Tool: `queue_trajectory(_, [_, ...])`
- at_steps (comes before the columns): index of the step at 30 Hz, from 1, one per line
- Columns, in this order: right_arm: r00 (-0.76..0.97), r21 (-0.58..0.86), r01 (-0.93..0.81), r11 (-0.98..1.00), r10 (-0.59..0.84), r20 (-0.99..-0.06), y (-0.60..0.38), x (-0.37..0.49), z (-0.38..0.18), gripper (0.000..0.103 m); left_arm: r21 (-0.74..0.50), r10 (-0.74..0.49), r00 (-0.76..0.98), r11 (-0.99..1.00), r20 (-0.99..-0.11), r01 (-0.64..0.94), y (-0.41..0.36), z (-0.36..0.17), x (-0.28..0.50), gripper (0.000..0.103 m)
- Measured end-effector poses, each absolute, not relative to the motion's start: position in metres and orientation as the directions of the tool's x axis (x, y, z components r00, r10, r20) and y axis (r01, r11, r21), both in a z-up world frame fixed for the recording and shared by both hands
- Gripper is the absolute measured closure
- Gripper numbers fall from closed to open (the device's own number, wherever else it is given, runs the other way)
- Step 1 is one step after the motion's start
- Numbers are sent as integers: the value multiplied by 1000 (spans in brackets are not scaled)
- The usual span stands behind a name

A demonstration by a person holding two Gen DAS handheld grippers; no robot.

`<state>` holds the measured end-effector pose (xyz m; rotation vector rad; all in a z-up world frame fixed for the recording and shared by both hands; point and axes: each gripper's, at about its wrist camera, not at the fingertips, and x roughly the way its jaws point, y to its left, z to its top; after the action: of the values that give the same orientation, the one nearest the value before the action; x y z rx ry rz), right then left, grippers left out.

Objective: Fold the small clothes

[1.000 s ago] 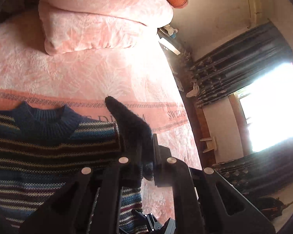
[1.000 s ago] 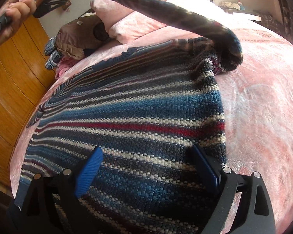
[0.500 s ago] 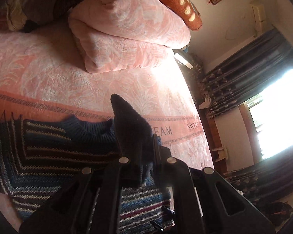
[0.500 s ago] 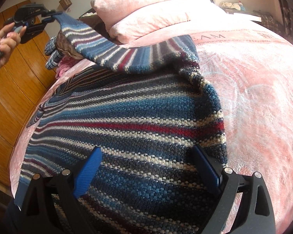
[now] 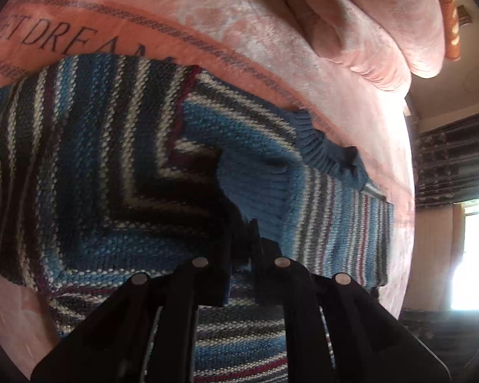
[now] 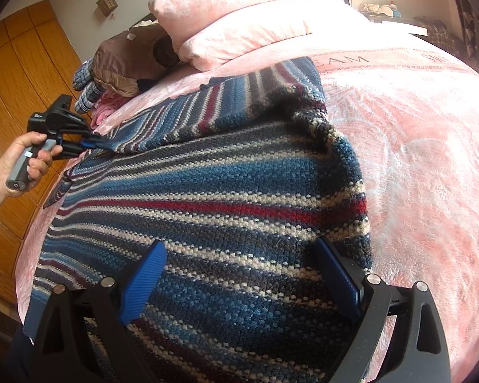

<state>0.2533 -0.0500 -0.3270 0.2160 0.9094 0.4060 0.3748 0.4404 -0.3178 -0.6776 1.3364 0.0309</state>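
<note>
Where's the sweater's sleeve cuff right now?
In the left wrist view the sleeve cuff sits pinched in the left gripper, low over the striped sweater on the pink bed.

We see a pink bed (image 6: 415,146); on it lie a striped sweater (image 6: 207,191), pillows (image 6: 239,16) at twelve o'clock, piled clothes (image 6: 118,63) at ten.

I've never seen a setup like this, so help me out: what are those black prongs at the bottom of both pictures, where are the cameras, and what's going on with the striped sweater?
No robot here: a person holds a handheld two-finger gripper in each hand, each with a fisheye camera looking along its fingers. One picture is from the left gripper, shut on the sleeve of the striped sweater, laying it across the body. The other is from the right gripper, open over the sweater's lower part. There you also see the left hand. Everything lies on a pink blanket with pillows.
</note>
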Motion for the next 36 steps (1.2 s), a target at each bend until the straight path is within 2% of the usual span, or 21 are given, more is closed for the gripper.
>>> queue_trajectory(1, [546, 350, -249, 903, 429, -720, -50, 253, -327, 9, -422, -328, 277, 794, -903, -437, 447, -316, 370, 78])
queue_trajectory(3, [546, 348, -249, 904, 428, -721, -50, 253, -327, 9, -498, -356, 370, 754, -858, -429, 451, -301, 363, 67])
queue_trajectory(4, [546, 347, -250, 904, 427, -721, -50, 253, -327, 9, -542, -386, 409, 741, -827, -397, 446, -292, 363, 60])
queue_trajectory(6, [546, 349, -249, 903, 429, -720, -51, 254, -327, 9, -653, -507, 440, 697, -741, -295, 431, -286, 367, 53])
queue_trajectory(8, [546, 348, -249, 904, 428, -721, -51, 254, -327, 9, -685, -564, 407, 678, -718, -267, 414, -297, 375, 52])
queue_trajectory(11, [545, 340, -250, 907, 422, -725, -49, 254, -326, 9, -605, -506, 345, 732, -790, -312, 405, -321, 379, 53])
queue_trajectory(12, [544, 335, -250, 908, 418, -728, -48, 254, -326, 8, -607, -507, 347, 729, -789, -316, 408, -327, 377, 57])
queue_trajectory(13, [543, 328, -252, 910, 414, -731, -47, 254, -326, 8, -611, -506, 355, 723, -786, -322, 413, -328, 374, 66])
queue_trajectory(14, [542, 321, -253, 913, 408, -735, -45, 255, -326, 7, -619, -509, 365, 712, -780, -331, 419, -327, 370, 68])
queue_trajectory(15, [540, 313, -253, 915, 403, -739, -44, 255, -325, 7, -627, -506, 382, 702, -773, -338, 426, -322, 362, 66])
queue_trajectory(18, [537, 291, -251, 923, 383, -751, -41, 256, -324, 7, -653, -484, 459, 672, -745, -349, 469, -303, 333, 45])
queue_trajectory(20, [537, 282, -242, 928, 370, -758, -40, 255, -322, 7, -675, -461, 517, 635, -721, -375, 514, -292, 309, 42])
queue_trajectory(22, [538, 293, -217, 931, 364, -760, -41, 255, -318, 7, -688, -419, 573, 602, -704, -405, 567, -282, 281, 27])
queue_trajectory(26, [527, 351, -156, 923, 379, -761, -40, 252, -308, 5, -689, -305, 651, 540, -696, -484, 672, -274, 222, 23])
queue_trajectory(28, [522, 363, -162, 918, 391, -758, -32, 249, -303, 5, -689, -233, 680, 486, -695, -538, 715, -275, 190, 18])
queue_trajectory(31, [509, 361, -191, 913, 407, -759, -11, 243, -297, 5, -674, -126, 689, 393, -714, -626, 773, -289, 152, 17])
queue_trajectory(36, [467, 360, -246, 900, 436, -769, 27, 233, -291, 5, -743, -133, 736, 239, -663, -626, 832, -332, 131, 17])
